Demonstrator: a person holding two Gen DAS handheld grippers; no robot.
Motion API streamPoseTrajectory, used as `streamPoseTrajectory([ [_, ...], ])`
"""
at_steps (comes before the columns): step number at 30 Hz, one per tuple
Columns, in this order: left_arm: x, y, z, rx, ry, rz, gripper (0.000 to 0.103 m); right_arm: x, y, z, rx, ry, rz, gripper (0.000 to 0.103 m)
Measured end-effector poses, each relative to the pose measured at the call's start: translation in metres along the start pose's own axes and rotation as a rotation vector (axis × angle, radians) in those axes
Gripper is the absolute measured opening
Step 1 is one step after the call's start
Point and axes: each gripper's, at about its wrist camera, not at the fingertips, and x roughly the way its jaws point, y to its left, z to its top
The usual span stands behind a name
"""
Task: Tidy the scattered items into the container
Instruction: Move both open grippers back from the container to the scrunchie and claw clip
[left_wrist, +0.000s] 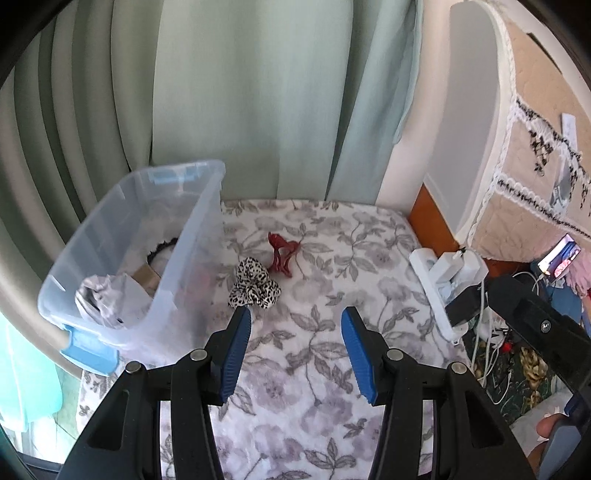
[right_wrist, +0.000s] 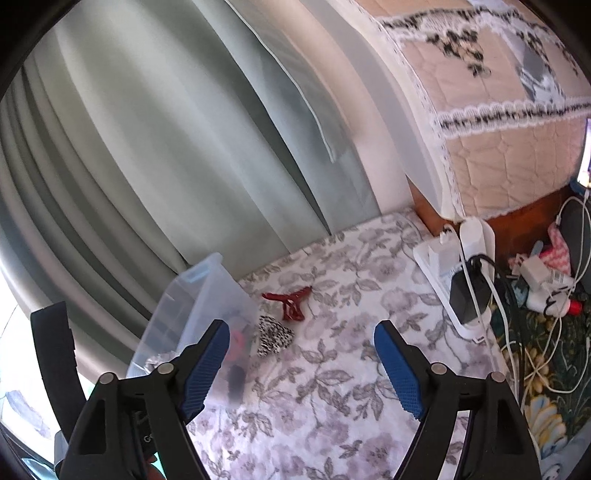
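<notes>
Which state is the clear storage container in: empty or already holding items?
Already holding items: the clear container has crumpled paper and a dark-edged item showing inside, and no lid on.

Bed cover (left_wrist: 314, 369) with grey flowers. Clear box (left_wrist: 122, 258) far left. Spotted scrunchie (left_wrist: 255, 288) beside box. Red hair clip (left_wrist: 282, 254) just behind scrunchie. White power strip (left_wrist: 439, 291) right edge.

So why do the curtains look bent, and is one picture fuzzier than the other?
Left wrist view: the fisheye lens bows the curtain folds towards the edges, and the red hair claw and leopard-print scrunchie look fairly crisp. Right wrist view: same bowing, with dark lens corners; the plastic bin and scrunchie look softer, slightly smeared. Daylight glows at the lower left in both.
</notes>
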Motion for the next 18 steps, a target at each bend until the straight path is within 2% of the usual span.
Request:
streamPoseTrajectory([
  [12, 0.065, 0.006, -0.017, -0.019, 0.074, 0.103, 0.052, 0.058, -0.009, -0.014, -0.017, 0.122, 0.006, 0.084],
  [18, 0.097, 0.005, -0.015, -0.017, 0.089, 0.115, 0.052, 0.095, -0.012, -0.011, -0.059, 0.179, -0.001, 0.084],
])
